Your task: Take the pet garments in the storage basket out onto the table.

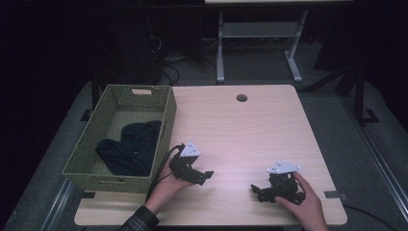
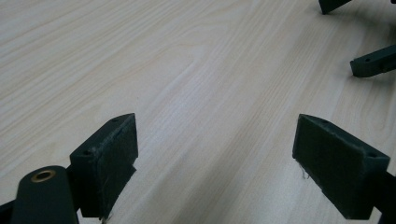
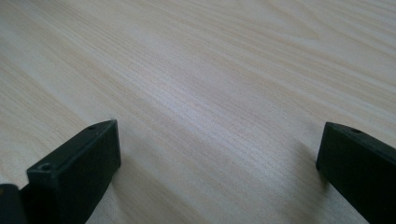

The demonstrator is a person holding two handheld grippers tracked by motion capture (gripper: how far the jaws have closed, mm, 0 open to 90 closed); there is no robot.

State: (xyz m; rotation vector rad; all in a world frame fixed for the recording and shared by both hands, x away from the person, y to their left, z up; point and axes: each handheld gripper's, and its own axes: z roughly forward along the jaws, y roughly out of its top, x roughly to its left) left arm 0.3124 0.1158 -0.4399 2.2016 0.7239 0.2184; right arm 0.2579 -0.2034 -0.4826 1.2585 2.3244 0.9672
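High view, inventory.

- Table (image 1: 250,125): light wood, bare across the middle; round cable hole (image 1: 241,98) toward 12 o'clock.
- Basket (image 1: 166,118): green woven, rectangular, at 9 o'clock of the table, overhanging its left edge; long axis running 12 to 6.
- Cloth (image 1: 130,147): dark, bundled, lying inside the basket toward its near half; no clear long axis, folds too dark to read.
- Left gripper (image 1: 204,175): held low over the table near 7 o'clock, just beside the basket's near right corner; jaws spread wide, nothing between them; tips aimed toward 3 o'clock.
- Right gripper (image 1: 255,191): near 5 o'clock, low over the table; jaws spread wide, nothing held; tips aimed toward 9 o'clock, facing the other gripper.

Left gripper view: bare wood between both jaws; tips of the right gripper (image 2: 369,63) at upper right.
Right gripper view: bare wood between both jaws.

Key relation: cloth lies at roughly 10 o'clock from the left gripper, over the basket wall; left gripper much nearer, right gripper well apart. Judged: any reach for the cloth falls to the left, going up over the rim and then down.
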